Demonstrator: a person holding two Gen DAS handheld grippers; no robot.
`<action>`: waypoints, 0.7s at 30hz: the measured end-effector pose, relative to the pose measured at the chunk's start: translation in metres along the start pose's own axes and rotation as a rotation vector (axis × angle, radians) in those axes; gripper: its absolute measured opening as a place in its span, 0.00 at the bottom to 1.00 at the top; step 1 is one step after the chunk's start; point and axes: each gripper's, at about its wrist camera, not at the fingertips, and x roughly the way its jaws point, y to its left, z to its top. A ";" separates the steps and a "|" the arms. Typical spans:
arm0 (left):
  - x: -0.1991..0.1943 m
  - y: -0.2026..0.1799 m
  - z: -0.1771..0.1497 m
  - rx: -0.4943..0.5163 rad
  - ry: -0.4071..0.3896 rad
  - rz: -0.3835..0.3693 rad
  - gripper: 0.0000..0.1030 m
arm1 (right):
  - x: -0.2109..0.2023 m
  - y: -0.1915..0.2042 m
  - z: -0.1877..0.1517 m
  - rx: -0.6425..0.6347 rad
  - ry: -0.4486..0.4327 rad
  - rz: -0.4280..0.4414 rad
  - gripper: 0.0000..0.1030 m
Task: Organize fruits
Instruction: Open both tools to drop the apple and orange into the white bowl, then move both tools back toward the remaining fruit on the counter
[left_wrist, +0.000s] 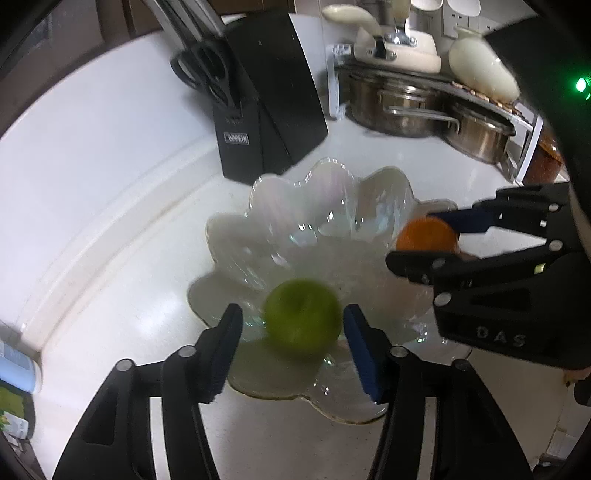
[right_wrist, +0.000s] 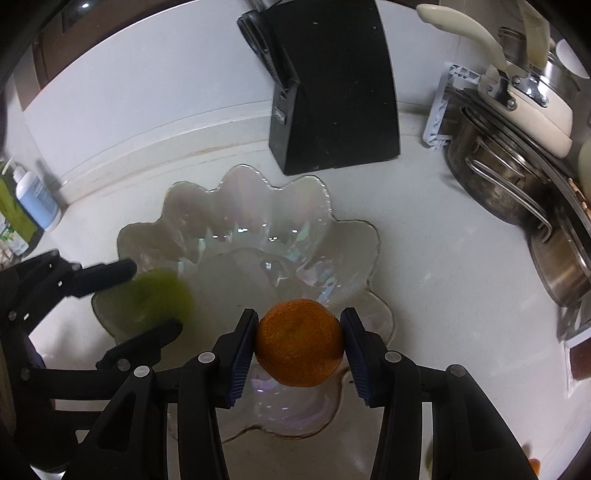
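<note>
Left wrist view, nearest first: the left gripper (left_wrist: 293, 325) is held over the near rim of a scalloped iridescent glass bowl (left_wrist: 295, 206), its fingers spread, with clear gaps between the pads and a blurred green fruit (left_wrist: 303, 317) seen between them; whether the fruit rests on the bowl cannot be told. To the right, the right gripper (left_wrist: 417, 236) is seen pinching an orange (left_wrist: 426, 234) over the bowl's right edge. Beyond the bowl, a black knife block (left_wrist: 269, 110) with scissors (left_wrist: 207, 70) stands on the white countertop (left_wrist: 110, 129); stainless pots (left_wrist: 413, 107) are stacked under a rack on the right, with a cream-coloured pan (left_wrist: 399, 51) above them. Right wrist view, nearest first: the orange (right_wrist: 299, 343) is clamped between the blue pads (right_wrist: 242, 354) of the right gripper (right_wrist: 299, 347), above the near lobe of the glass bowl (right_wrist: 243, 206). At left, the left gripper (right_wrist: 147, 299) is seen with its fingers apart around the blurred green fruit (right_wrist: 159, 295) at the bowl's left rim. Farther back are listed the knife block (right_wrist: 332, 92), the stainless pots (right_wrist: 502, 184) and, at far left, a blue-white pump bottle (right_wrist: 35, 195).
</note>
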 end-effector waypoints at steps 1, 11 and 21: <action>-0.002 0.001 0.001 0.002 -0.007 0.014 0.61 | 0.000 -0.001 0.000 0.006 0.005 0.000 0.46; -0.030 0.002 0.002 -0.021 -0.054 0.114 0.69 | -0.036 -0.005 -0.001 0.047 -0.115 -0.084 0.53; -0.087 -0.012 0.005 -0.053 -0.183 0.149 0.77 | -0.092 -0.016 -0.024 0.157 -0.248 -0.170 0.56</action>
